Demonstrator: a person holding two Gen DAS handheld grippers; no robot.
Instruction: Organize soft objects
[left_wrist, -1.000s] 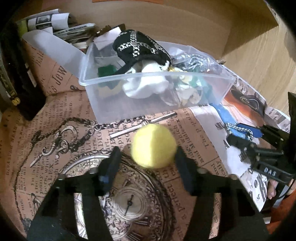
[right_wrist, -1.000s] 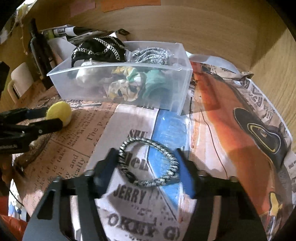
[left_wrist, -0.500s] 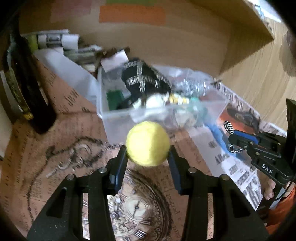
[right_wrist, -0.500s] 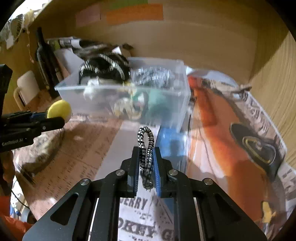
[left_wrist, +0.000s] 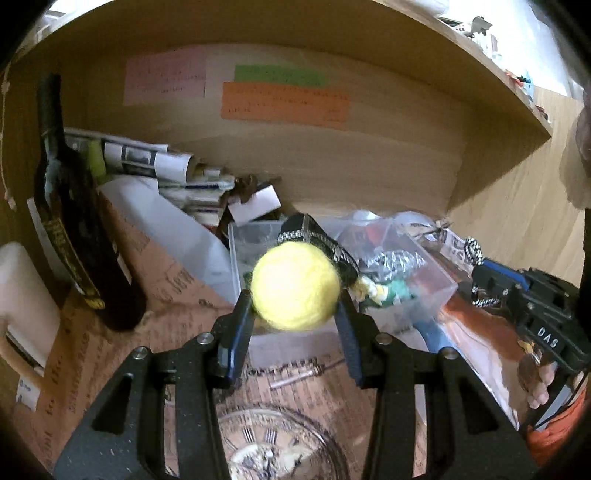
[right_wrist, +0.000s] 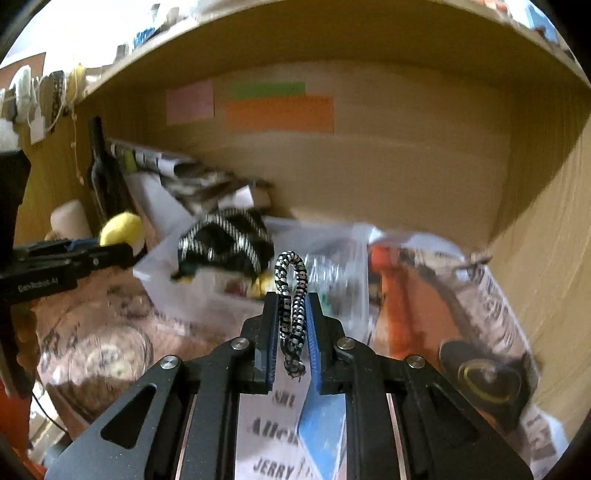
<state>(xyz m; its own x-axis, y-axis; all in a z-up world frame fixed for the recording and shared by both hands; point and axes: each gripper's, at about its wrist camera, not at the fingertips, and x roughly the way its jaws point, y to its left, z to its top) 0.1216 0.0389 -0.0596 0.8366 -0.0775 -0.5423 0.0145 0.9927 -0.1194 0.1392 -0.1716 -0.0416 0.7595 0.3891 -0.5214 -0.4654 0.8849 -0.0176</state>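
Observation:
My left gripper (left_wrist: 293, 314) is shut on a yellow fuzzy ball (left_wrist: 295, 286) and holds it in the air in front of a clear plastic bin (left_wrist: 424, 284). The ball also shows in the right wrist view (right_wrist: 122, 229). My right gripper (right_wrist: 291, 314) is shut on a black-and-white braided hair tie (right_wrist: 291, 295), squeezed into a narrow loop, raised before the bin (right_wrist: 229, 291). The bin holds a black chain-trimmed item (right_wrist: 225, 240), a silvery scrunchie (left_wrist: 395, 260) and other soft pieces. The right gripper shows at the right of the left wrist view (left_wrist: 476, 273).
A dark bottle (left_wrist: 77, 236) stands at the left. Rolled newspapers (left_wrist: 147, 158) and small boxes lie behind the bin against the wooden back wall. Coloured notes (left_wrist: 284, 99) are stuck on that wall. Printed paper (right_wrist: 491, 332) covers the surface.
Both grippers closed on their objects and lifted them off the paper. The ball and hair tie now sit higher, at the level of the bin.

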